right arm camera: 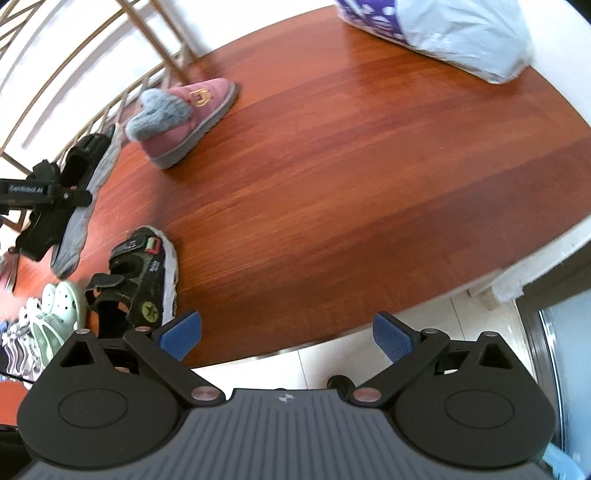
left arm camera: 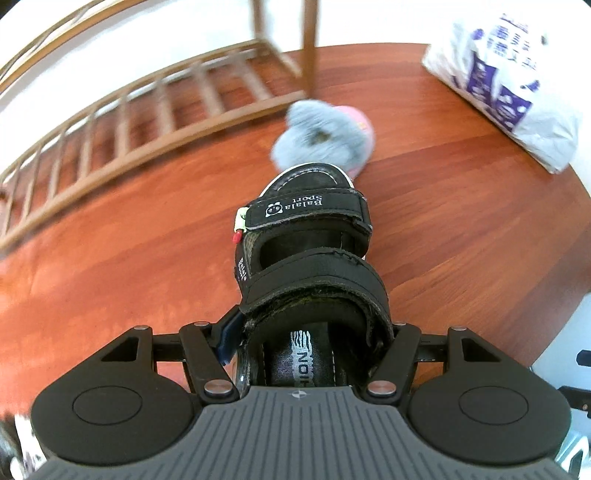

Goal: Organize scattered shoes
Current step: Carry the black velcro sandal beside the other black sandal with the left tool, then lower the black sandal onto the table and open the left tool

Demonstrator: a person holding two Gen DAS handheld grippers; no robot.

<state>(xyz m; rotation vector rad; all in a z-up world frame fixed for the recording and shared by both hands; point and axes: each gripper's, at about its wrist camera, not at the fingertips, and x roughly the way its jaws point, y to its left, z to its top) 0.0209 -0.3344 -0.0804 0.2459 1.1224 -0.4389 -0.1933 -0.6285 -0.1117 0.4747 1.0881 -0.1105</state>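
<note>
My left gripper (left arm camera: 306, 343) is shut on the heel end of a black strap sandal (left arm camera: 306, 254), held off the wooden floor with its toe pointing away. In the right wrist view the same sandal (right arm camera: 79, 158) hangs at the far left in the left gripper (right arm camera: 48, 192), grey sole turned right. A pink slipper with grey fur (left arm camera: 321, 136) (right arm camera: 184, 118) lies on the floor by the foot of the wooden shoe rack (left arm camera: 147, 110). A dark green sandal with a white sole (right arm camera: 144, 280) lies left of my right gripper (right arm camera: 286, 336), which is open and holds nothing.
A white and purple plastic bag (left arm camera: 509, 85) (right arm camera: 461, 33) sits on the floor at the far right. Mint green clogs (right arm camera: 55, 314) and other shoes crowd the lower left. The shoe rack (right arm camera: 110, 74) stands against the white wall. Pale tiles (right arm camera: 314, 365) border the wood below.
</note>
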